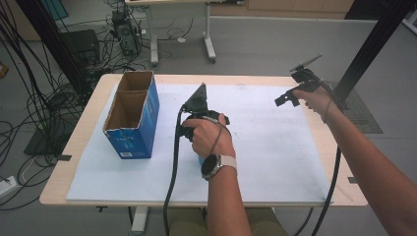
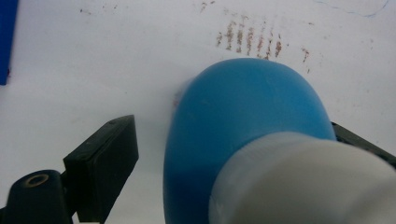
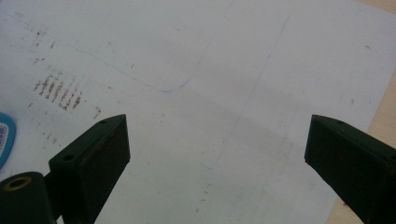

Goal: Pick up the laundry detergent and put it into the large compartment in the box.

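A blue bottle (image 2: 243,121) with a white cap (image 2: 303,182) lies on the white sheet (image 2: 93,60) between the jaws of my left gripper (image 2: 229,130). The left jaw stands a little apart from the bottle's side, and the right jaw peeks out behind it, so this gripper is open. In the high view the left gripper (image 1: 196,115) is at the middle of the table under a hand, with a bit of the blue bottle (image 1: 200,160) beneath the wrist. My right gripper (image 1: 290,96) hovers at the far right, and its jaws (image 3: 217,123) are open over bare sheet.
An open blue cardboard box (image 1: 133,115) with two compartments stands at the left of the table (image 1: 74,147). Brown smudges (image 2: 250,39) mark the sheet beyond the bottle. Black poles, cables and another table stand on the floor behind.
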Tool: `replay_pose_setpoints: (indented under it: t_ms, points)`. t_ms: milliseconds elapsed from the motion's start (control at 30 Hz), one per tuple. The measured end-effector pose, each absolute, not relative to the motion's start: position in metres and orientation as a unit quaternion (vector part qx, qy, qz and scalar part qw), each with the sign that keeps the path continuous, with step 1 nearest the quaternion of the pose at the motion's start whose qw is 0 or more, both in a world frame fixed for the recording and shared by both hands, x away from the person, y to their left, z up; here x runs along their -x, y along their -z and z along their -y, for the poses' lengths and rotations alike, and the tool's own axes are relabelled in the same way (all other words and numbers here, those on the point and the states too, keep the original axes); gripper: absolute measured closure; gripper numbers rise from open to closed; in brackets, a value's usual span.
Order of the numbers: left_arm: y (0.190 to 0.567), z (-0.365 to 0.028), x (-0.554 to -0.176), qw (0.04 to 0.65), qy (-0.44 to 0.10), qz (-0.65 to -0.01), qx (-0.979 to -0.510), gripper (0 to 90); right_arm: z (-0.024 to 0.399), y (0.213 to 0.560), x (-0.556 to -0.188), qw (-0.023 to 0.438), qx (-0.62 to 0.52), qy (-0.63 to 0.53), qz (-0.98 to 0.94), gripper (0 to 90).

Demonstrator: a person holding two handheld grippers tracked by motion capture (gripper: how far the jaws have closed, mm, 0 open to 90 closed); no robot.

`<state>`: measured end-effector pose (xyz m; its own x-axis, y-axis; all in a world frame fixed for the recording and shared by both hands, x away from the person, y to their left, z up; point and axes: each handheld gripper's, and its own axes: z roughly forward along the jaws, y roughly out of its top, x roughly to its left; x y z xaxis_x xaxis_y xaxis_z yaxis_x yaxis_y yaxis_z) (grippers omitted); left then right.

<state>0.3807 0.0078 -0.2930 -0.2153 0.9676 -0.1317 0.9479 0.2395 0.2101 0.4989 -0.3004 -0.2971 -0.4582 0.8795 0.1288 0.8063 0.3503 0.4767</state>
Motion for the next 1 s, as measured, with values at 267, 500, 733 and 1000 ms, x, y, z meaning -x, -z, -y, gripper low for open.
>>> replay_pose_setpoints:
  t_ms: [267, 500, 733, 1000]
  points:
    - [0.2925, -0.0074, -0.3816, 0.116, -0.043, -0.778, -0.616, 14.7, 0.301, 0.298, -0.4995, 0.074, -0.515, -0.245, -0.818, 6.8]
    - [0.2924, -0.0077, -0.382, 0.115, -0.044, -0.776, -0.618, 20.6, 0.3012, 0.2985, -0.4999, 0.073, -0.515, -0.244, -0.818, 6.8]
    - [0.2923, -0.0069, -0.3825, 0.114, -0.045, -0.774, -0.622, 24.5, 0.3009, 0.2995, -0.4999, 0.073, -0.515, -0.244, -0.818, 6.7]
    - [0.2926, -0.0049, -0.3834, 0.117, -0.044, -0.771, -0.625, 31.5, 0.3019, 0.3012, -0.5, 0.071, -0.517, -0.243, -0.817, 6.8]
